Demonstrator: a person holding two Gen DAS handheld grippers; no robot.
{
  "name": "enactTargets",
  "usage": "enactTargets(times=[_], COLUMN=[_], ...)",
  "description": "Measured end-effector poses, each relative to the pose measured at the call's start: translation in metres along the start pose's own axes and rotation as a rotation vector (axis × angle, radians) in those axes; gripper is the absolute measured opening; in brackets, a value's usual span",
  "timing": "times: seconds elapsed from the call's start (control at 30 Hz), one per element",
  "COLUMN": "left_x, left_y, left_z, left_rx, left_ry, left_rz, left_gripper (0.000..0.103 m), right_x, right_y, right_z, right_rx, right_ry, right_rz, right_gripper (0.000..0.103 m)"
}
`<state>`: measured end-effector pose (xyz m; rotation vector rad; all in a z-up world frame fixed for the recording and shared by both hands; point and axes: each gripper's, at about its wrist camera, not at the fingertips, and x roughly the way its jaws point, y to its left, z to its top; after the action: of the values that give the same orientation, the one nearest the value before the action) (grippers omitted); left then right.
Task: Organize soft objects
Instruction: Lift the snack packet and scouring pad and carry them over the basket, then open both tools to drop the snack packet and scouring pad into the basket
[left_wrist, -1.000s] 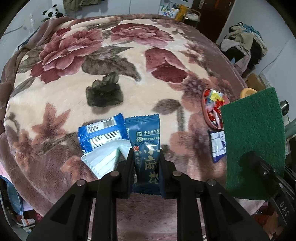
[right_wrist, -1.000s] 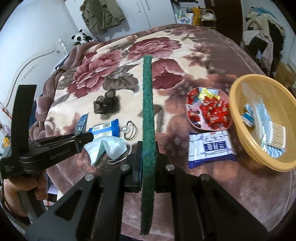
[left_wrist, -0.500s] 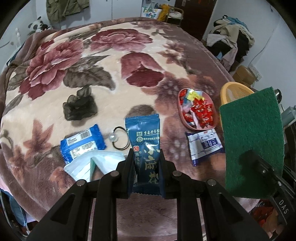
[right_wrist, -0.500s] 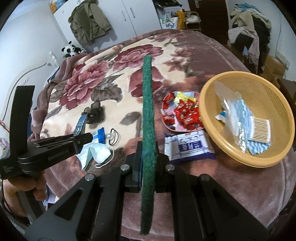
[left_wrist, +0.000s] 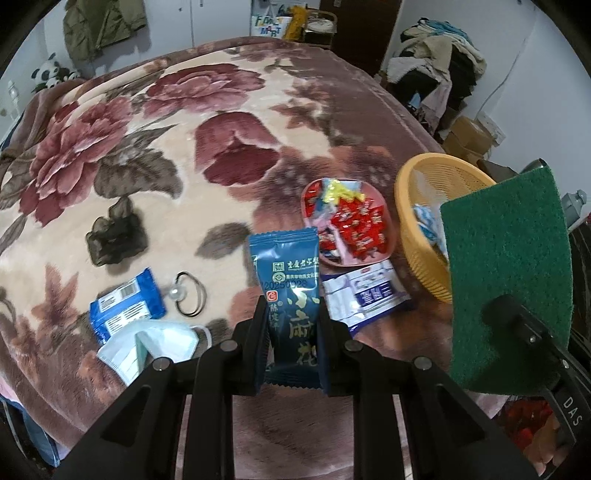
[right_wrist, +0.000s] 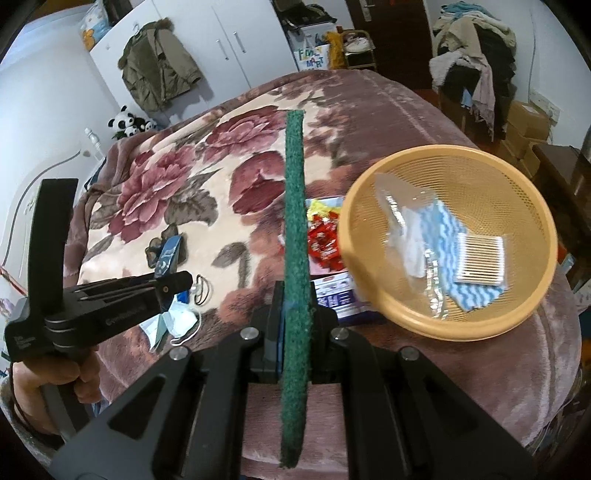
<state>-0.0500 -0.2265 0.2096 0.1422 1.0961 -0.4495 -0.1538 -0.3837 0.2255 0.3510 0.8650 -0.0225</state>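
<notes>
a bed is covered by a floral blanket (left_wrist: 207, 122). on it are laid a yellow basket (right_wrist: 532, 317), a pink candy dish (left_wrist: 343, 263), wipes packs (left_wrist: 369, 297), a face mask (left_wrist: 155, 341), a hair tie (left_wrist: 190, 293) and a dark scrunchie (left_wrist: 114, 238).

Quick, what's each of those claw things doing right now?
Left gripper: shut on the blue snack packet.
Right gripper: shut on the green scouring pad.

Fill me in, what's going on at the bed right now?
A person holds two grippers above the floral blanket. The left gripper is shut on a dark blue snack packet; the right gripper clamps a green scouring pad edge-on. The yellow basket already holds a few items.
</notes>
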Motion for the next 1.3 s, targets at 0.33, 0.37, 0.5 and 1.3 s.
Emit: enactTargets(times=[0.33, 0.37, 0.5, 1.3], left_x=[0.008, 0.008, 0.012, 0.089], left_y=[-0.049, -0.054, -0.078, -0.205], left_z=[0.020, 0.022, 0.031, 0.079], left_rx=[0.047, 0.052, 0.079, 0.161], left_ry=[0.015, 0.015, 0.020, 0.099], left_rz=[-0.059, -0.064, -0.096, -0.248], left_gripper=[0.021, 0.021, 0.021, 0.090], right_x=[-0.018, -0.021, -0.030, 0.014], right_y=[-0.046, -0.054, -0.073, -0.177], right_z=[0.012, 0.014, 0.021, 0.048], right_rx=[0.059, 0.069, 0.098, 0.264], right_ry=[-0.038, -0.045, -0.066, 0.053], right_rz=[-0.045, -0.052, -0.072, -0.142], right_gripper=[0.008, 0.008, 0.008, 0.022])
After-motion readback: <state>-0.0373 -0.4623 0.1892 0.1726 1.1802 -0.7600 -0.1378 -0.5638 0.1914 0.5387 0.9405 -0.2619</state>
